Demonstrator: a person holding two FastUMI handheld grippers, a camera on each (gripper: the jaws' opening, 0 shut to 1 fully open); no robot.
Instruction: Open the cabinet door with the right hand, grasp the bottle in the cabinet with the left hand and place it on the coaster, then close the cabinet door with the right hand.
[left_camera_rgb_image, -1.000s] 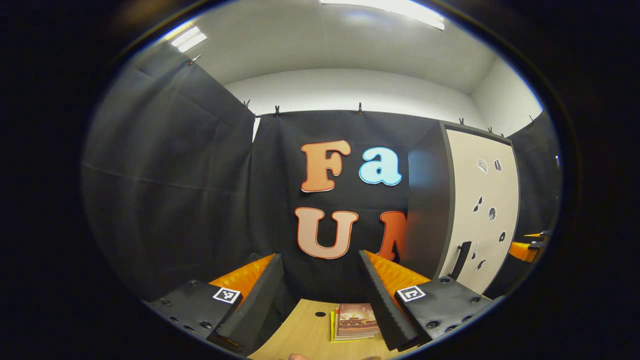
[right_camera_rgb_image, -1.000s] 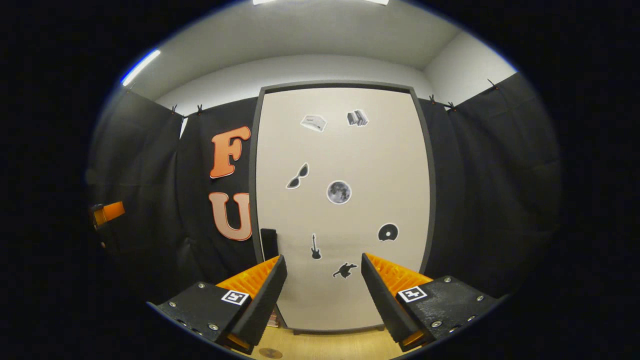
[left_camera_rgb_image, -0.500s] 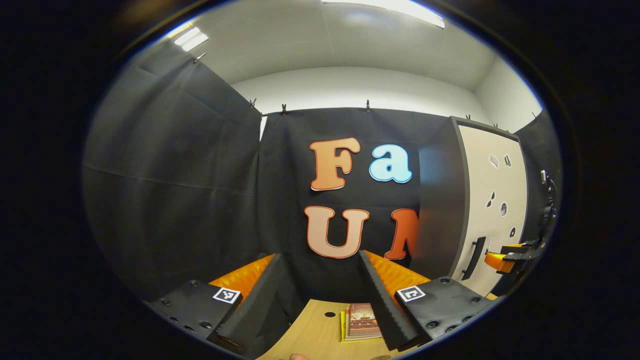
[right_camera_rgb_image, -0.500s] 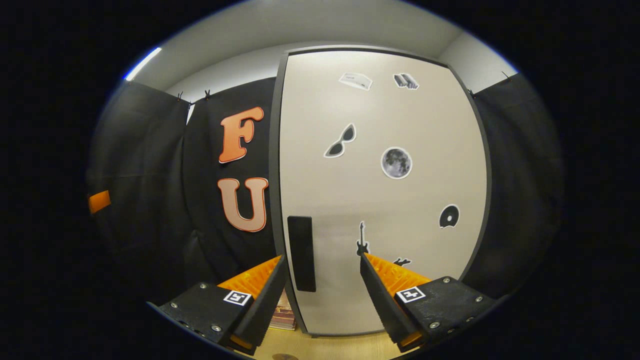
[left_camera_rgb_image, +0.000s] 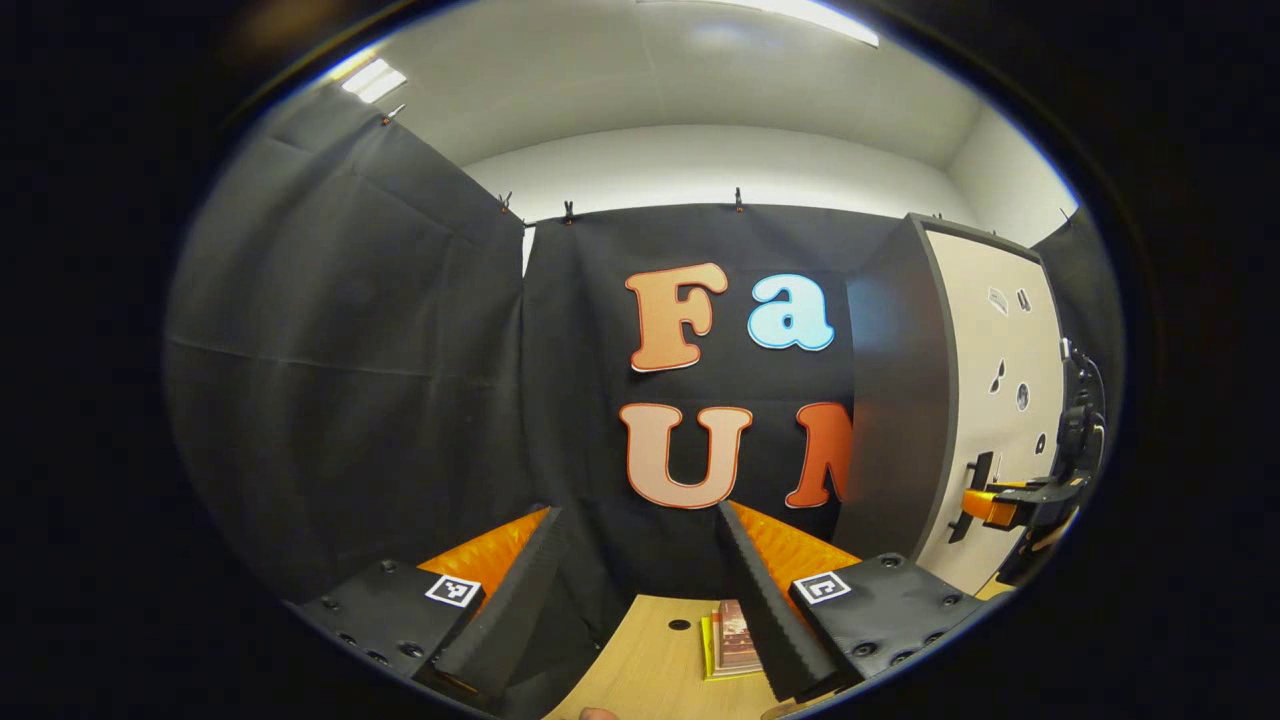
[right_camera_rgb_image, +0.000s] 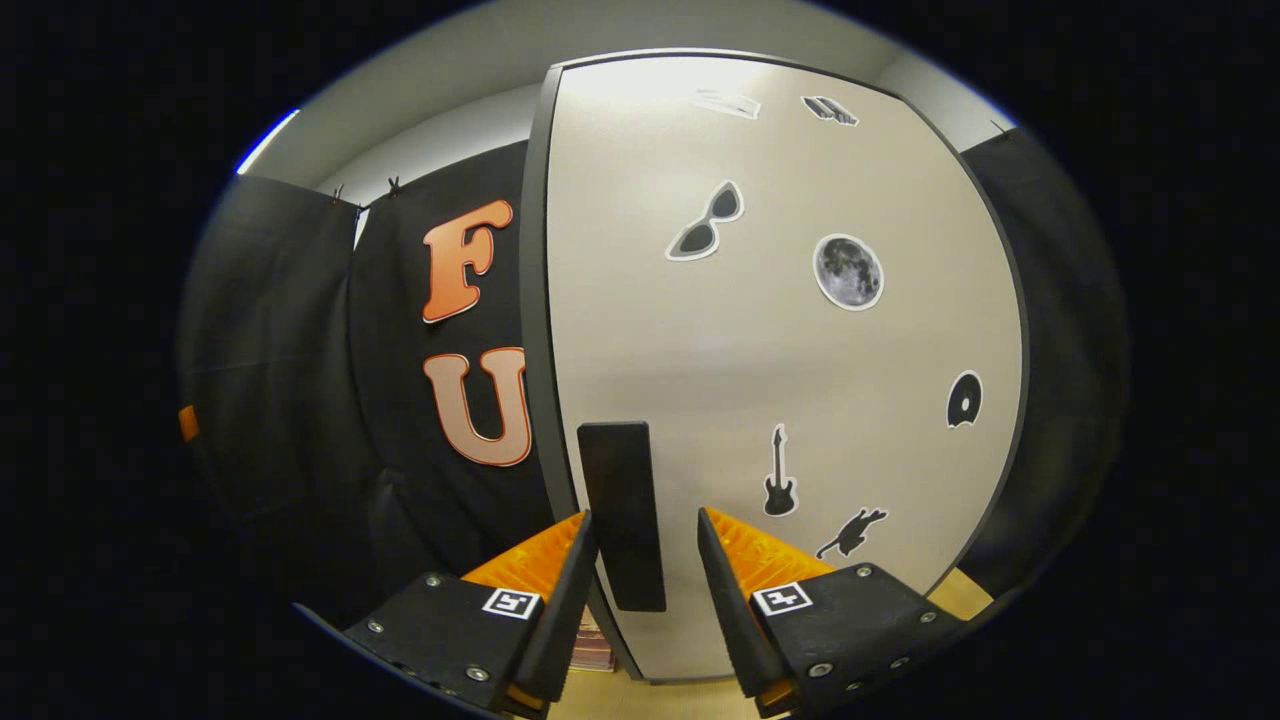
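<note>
The cabinet (right_camera_rgb_image: 780, 330) stands with its cream door shut, several small stickers on it. Its black upright handle (right_camera_rgb_image: 622, 515) lies between the fingers of my right gripper (right_camera_rgb_image: 643, 520). The jaws are narrowed around the handle with a gap still on its right side, so the gripper is open. In the left gripper view the cabinet (left_camera_rgb_image: 890, 400) is at the right, and the right gripper (left_camera_rgb_image: 978, 502) meets the handle (left_camera_rgb_image: 972, 478) there. My left gripper (left_camera_rgb_image: 640, 520) hangs open over the table with nothing between its fingers. The bottle is hidden behind the shut door.
A wooden table (left_camera_rgb_image: 650, 670) lies below the left gripper, with a small stack of books (left_camera_rgb_image: 735, 645) and a round hole (left_camera_rgb_image: 679, 624) near the back wall. Books (right_camera_rgb_image: 595, 650) also peek out beside the cabinet's foot. Black cloth walls close the booth.
My right gripper has moved in toward the door until the handle came between its fingers, and the fingers have drawn closer together. The left gripper has turned slightly away from the cabinet.
</note>
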